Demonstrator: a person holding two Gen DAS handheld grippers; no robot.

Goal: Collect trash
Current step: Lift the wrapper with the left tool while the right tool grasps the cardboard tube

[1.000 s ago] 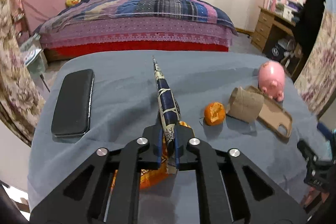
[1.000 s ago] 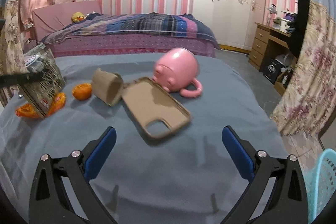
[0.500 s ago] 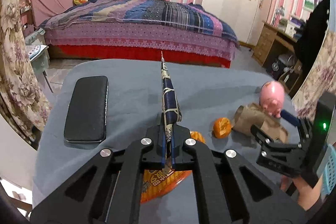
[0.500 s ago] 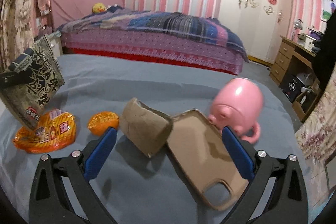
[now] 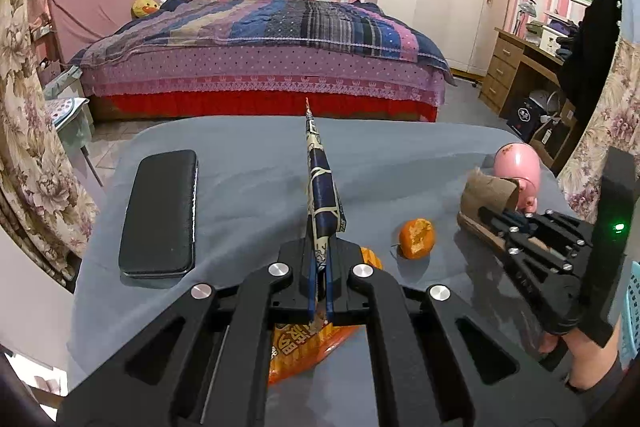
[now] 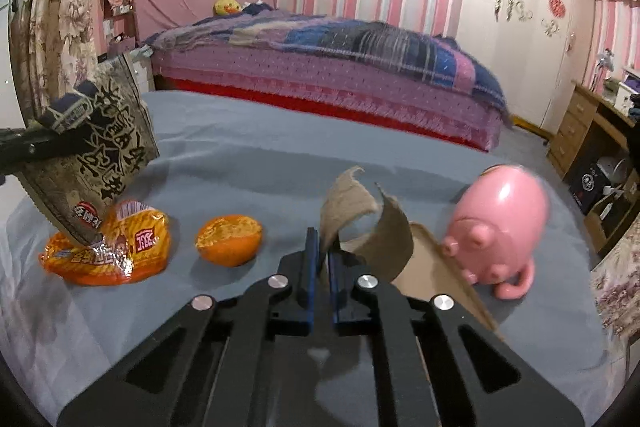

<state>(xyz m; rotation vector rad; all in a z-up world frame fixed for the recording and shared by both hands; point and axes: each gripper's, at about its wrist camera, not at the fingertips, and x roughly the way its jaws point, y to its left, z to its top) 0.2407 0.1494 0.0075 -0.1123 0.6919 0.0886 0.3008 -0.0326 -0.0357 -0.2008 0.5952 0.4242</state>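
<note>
- The right gripper [image 6: 320, 259], wide open a second ago and well back from the clutter, now has its fingers pinched onto the near edge of the torn cardboard roll [image 6: 370, 223].
- That roll, once lying flat against the tan phone case [image 6: 440, 267], now stands with its ragged flaps up, just left of the pink pig mug [image 6: 500, 223].
- The left gripper [image 5: 319, 267] stays clamped on the dark snack bag [image 5: 322, 195], which is held edge-on above the grey table [image 5: 248, 155]; the bag hangs left of the mug, well apart from it.
- The orange wrapper [image 6: 108, 251] lies on the table under the bag, unmoved.
- The orange peel [image 6: 229, 238] sits between the wrapper and the roll, left of the mug.
- The black phone [image 5: 162, 211] lies far left of the mug, unchanged.
</note>
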